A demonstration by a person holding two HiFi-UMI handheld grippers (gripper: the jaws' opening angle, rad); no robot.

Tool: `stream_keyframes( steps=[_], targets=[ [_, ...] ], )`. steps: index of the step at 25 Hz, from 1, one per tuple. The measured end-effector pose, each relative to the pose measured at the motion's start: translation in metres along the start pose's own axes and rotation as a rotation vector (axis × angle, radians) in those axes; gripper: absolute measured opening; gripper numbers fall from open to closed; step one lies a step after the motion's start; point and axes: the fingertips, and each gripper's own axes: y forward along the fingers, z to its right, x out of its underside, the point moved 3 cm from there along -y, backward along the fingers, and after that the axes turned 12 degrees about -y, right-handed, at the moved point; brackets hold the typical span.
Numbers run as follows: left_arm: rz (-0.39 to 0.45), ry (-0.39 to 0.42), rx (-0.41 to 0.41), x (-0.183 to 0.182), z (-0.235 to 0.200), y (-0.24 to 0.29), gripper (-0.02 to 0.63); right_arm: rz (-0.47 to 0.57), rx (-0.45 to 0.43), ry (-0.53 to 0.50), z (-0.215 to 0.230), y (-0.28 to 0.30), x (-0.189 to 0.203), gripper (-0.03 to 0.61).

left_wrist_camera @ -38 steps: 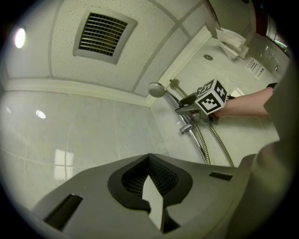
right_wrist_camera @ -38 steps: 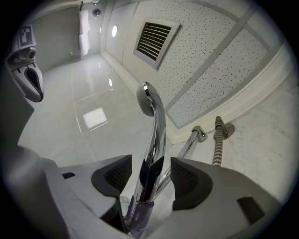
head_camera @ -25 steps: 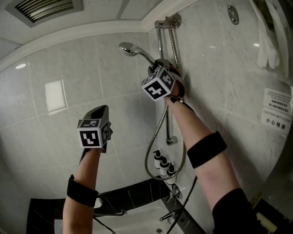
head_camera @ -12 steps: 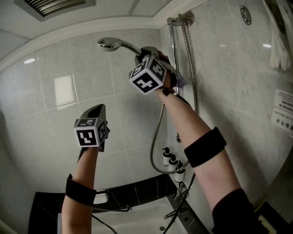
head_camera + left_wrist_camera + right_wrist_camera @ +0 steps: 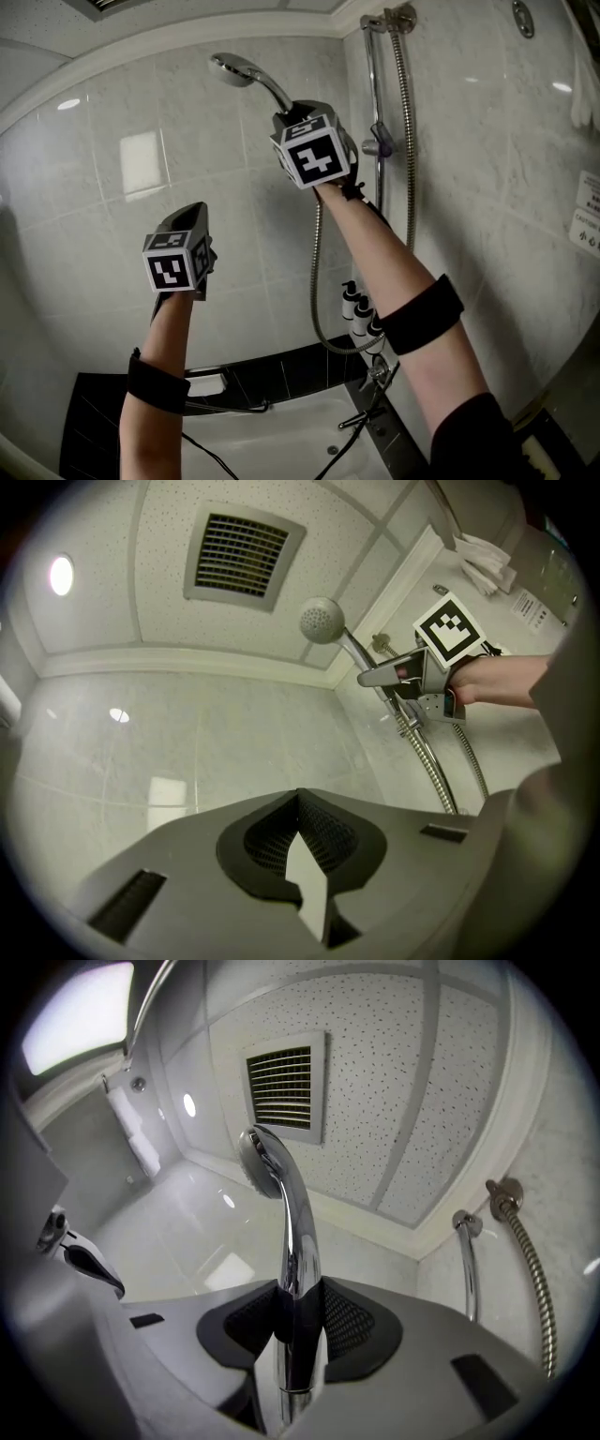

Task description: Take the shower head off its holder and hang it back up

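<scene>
Right gripper's (image 5: 300, 1299) jaws clamp showerhead (image 5: 293, 1232); sign (image 5: 589, 217) perhaps Chinese.

head view: from your head, faces tiled wall (image 5: 112, 244)
left gripper view: tilted up, shower head (image 5: 322, 621) far
right gripper view: up, close on it
shared: shower head, ceiling vent (image 5: 242, 555)

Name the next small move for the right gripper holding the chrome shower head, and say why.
Probably swing the chrome shower head to the right, toward the grey holder on the vertical chrome rail. The right gripper, whose jaws have just closed a little, clamps the handle. The head is off its mount, left of the rail, and the holder looks empty.
</scene>
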Motion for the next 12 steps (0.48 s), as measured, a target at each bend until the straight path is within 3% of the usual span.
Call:
stream_keyframes(
  steps=[12],
  targets=[
    [-0.117, -0.093, -0.037, 0.098, -0.013, -0.045, 0.006, -0.070, -0.109, 0.238, -0.083, -0.046, 0.090, 0.143]
  ],
)
